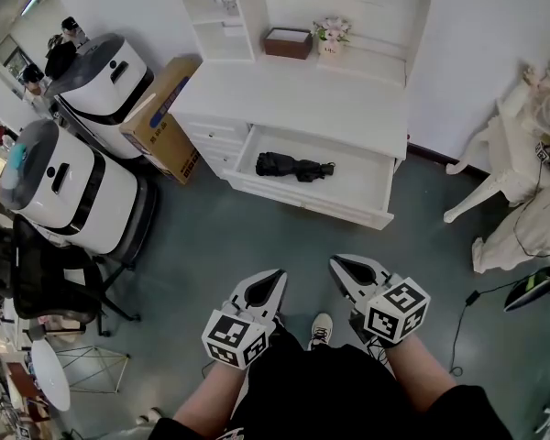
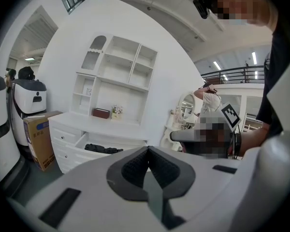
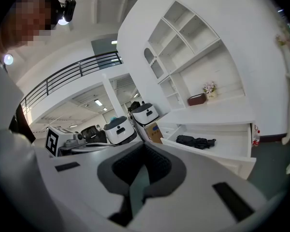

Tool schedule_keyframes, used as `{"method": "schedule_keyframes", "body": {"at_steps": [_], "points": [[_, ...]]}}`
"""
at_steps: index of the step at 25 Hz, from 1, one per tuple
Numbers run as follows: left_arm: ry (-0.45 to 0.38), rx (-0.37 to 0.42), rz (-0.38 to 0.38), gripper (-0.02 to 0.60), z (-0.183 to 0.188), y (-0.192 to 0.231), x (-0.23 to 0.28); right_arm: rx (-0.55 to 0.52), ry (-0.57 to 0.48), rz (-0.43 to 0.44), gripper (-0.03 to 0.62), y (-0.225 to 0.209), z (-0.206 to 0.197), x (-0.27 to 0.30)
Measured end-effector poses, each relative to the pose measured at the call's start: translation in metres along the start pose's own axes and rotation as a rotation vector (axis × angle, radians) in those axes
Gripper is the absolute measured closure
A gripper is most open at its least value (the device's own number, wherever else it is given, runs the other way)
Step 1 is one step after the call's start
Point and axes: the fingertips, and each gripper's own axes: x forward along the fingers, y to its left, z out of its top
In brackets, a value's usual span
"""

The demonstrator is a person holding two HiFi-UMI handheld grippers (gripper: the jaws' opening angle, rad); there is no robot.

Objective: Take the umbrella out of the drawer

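Note:
A folded black umbrella [image 1: 293, 166] lies in the open drawer [image 1: 367, 211] of a white cabinet, well ahead of both grippers. My left gripper [image 1: 279, 275] and right gripper [image 1: 335, 264] hover side by side over the floor in front of the drawer, both shut and empty. In the left gripper view the umbrella [image 2: 102, 149] shows beyond the closed tips of the left gripper [image 2: 148, 149]. In the right gripper view the umbrella [image 3: 195, 141] sits right of the closed right gripper [image 3: 145, 146].
A brown box [image 1: 288, 42] and flowers [image 1: 332, 33] stand on the cabinet shelf. A cardboard box [image 1: 165, 117] leans left of the cabinet, beside two white machines [image 1: 69, 186]. A black office chair [image 1: 37, 273] is at left, white furniture [image 1: 509, 145] at right.

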Motion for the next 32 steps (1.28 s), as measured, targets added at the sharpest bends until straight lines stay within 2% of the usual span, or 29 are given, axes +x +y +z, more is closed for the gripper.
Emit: {"method": "schedule_keyframes", "body": {"at_steps": [8,16,32], "points": [[0.003,0.005,0.011,0.577,-0.002,0.002,-0.006,-0.008,-0.007,0.011,0.592,0.003,0.002,0.003],[0.009,0.026,-0.03,0.577,0.009,0.008,0.007,0.008,-0.016,-0.033,0.592,-0.006,0.005,0.003],[0.03,0.035,-0.132,0.577,0.031,0.075,0.014,0.032,-0.07,-0.171,0.592,-0.01,0.03,0.055]]}}
